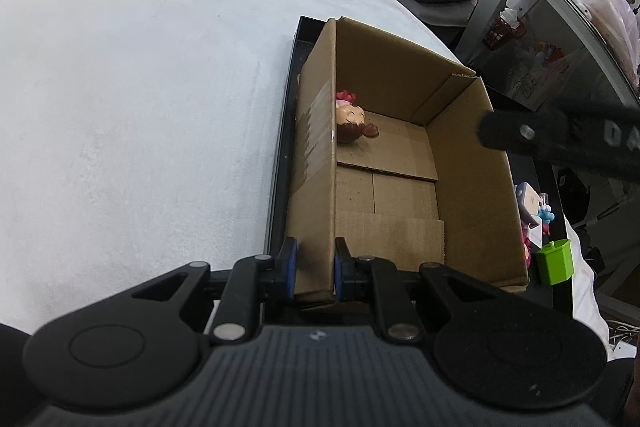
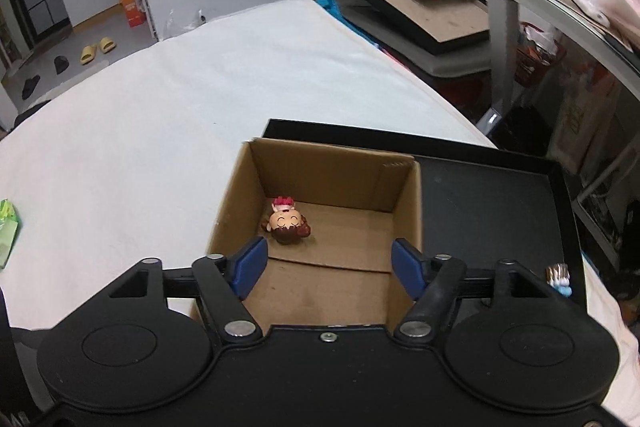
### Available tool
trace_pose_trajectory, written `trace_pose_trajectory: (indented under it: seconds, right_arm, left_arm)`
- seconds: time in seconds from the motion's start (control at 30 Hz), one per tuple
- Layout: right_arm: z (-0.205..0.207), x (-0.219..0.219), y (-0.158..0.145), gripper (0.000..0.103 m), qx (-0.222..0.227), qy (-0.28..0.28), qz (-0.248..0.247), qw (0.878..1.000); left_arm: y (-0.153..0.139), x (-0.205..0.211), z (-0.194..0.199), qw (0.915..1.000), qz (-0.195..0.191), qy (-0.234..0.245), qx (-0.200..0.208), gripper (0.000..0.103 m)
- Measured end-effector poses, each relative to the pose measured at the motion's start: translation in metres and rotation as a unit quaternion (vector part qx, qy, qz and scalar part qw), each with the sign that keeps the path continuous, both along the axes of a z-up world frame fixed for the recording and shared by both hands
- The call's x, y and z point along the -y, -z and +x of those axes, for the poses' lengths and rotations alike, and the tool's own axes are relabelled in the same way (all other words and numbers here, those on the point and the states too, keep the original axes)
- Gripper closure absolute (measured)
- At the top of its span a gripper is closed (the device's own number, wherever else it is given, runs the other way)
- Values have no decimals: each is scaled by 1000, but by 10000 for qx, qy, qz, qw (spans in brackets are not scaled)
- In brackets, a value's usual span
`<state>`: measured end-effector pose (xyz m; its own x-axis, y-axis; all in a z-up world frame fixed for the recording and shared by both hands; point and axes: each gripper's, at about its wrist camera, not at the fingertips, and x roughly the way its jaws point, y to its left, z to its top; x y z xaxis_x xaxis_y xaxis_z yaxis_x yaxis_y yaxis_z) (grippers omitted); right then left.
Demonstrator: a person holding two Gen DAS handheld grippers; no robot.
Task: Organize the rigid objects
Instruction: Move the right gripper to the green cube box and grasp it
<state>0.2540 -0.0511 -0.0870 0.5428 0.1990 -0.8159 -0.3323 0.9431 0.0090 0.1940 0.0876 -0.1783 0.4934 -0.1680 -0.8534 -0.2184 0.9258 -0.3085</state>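
An open brown cardboard box (image 1: 400, 155) fills the centre right of the left wrist view and the lower centre of the right wrist view. It sits upright, top open, with clear tape down one outer wall. Its floor shows overlapping flaps. A small toy figurine (image 1: 352, 121) lies tipped over on that floor, in the far corner against the taped wall. It has a round peach face with closed eyes, brown hair and a red and pink body.
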Motion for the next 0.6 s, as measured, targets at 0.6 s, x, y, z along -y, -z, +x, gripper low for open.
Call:
trace_pose_trajectory:
  seconds: [0.6]
  right_arm:
    - [-24, 120, 34, 26, 5, 1326, 621, 9892]
  left_arm:
    - [-11, 18, 2, 9982, 603, 17, -57, 62]
